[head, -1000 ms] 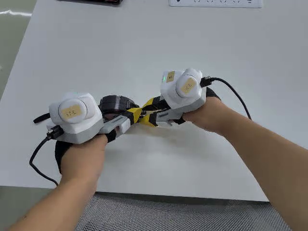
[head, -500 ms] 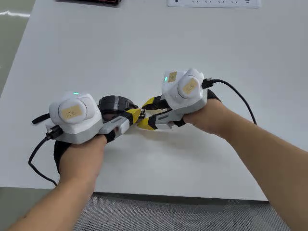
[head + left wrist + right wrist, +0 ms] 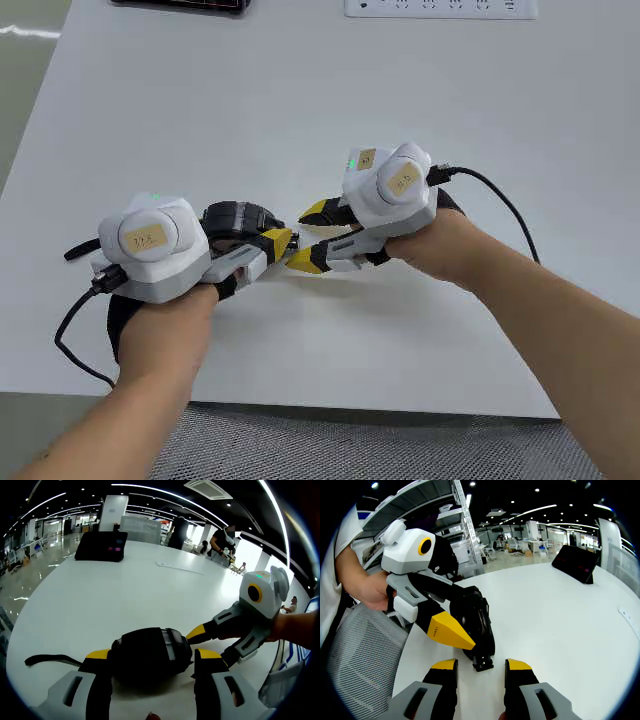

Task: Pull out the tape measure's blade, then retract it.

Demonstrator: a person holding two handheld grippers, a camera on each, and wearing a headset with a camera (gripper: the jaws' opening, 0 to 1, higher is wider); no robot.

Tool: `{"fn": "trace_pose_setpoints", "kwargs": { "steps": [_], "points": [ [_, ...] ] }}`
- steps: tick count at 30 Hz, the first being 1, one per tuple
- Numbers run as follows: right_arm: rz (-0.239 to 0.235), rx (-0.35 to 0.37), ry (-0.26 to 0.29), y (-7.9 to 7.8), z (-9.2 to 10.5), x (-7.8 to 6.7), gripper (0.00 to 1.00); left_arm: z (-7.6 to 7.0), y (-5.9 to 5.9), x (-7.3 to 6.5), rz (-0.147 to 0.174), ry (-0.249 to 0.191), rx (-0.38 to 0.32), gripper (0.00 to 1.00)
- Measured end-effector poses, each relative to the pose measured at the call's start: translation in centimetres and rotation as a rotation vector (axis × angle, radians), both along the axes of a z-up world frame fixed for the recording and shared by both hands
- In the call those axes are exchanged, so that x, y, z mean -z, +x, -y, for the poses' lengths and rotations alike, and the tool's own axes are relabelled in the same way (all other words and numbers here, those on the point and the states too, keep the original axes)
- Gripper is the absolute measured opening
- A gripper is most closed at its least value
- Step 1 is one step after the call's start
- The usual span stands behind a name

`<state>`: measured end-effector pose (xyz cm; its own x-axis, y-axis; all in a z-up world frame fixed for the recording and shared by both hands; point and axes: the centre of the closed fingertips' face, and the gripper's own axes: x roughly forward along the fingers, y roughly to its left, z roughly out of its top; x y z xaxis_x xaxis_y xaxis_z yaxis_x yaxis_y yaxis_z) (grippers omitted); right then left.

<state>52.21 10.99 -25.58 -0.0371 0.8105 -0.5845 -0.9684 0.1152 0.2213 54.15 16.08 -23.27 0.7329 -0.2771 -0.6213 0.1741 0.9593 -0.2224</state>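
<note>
A black tape measure point(image 3: 240, 218) sits low over the white table point(image 3: 300, 100), and my left gripper point(image 3: 265, 240) is shut on its case. In the left gripper view the case point(image 3: 150, 652) is clamped between the two yellow-tipped jaws. My right gripper point(image 3: 305, 238) faces it from the right, its jaws open with nothing between them. The right gripper view has the blade's small black end hook point(image 3: 482, 664) just ahead of the open right gripper point(image 3: 481, 666), with the case point(image 3: 477, 620) behind it.
A white power strip point(image 3: 440, 8) and a dark tablet point(image 3: 180, 4) lie at the table's far edge. The tape's black wrist strap point(image 3: 45, 659) trails on the table. A mesh chair seat point(image 3: 350, 445) is below the near edge. Cables hang from both grippers.
My right gripper's jaws, shut at the tape's end a second ago, have opened and drawn slightly away to the right. The left gripper still holds the case.
</note>
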Motion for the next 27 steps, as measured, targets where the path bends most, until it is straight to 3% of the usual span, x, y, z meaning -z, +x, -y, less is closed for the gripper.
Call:
{"fn": "trace_pose_setpoints", "kwargs": {
  "steps": [15,27],
  "points": [
    [-0.004,0.003,-0.004,-0.2,0.4,-0.1,0.37,0.2,0.0,-0.1,0.0,0.011,0.019,0.67],
    [0.032,0.071,-0.008,0.0,2.9,-1.1,0.48,-0.6,-0.2,-1.3,0.033,0.044,0.081,0.7]
  ]
}}
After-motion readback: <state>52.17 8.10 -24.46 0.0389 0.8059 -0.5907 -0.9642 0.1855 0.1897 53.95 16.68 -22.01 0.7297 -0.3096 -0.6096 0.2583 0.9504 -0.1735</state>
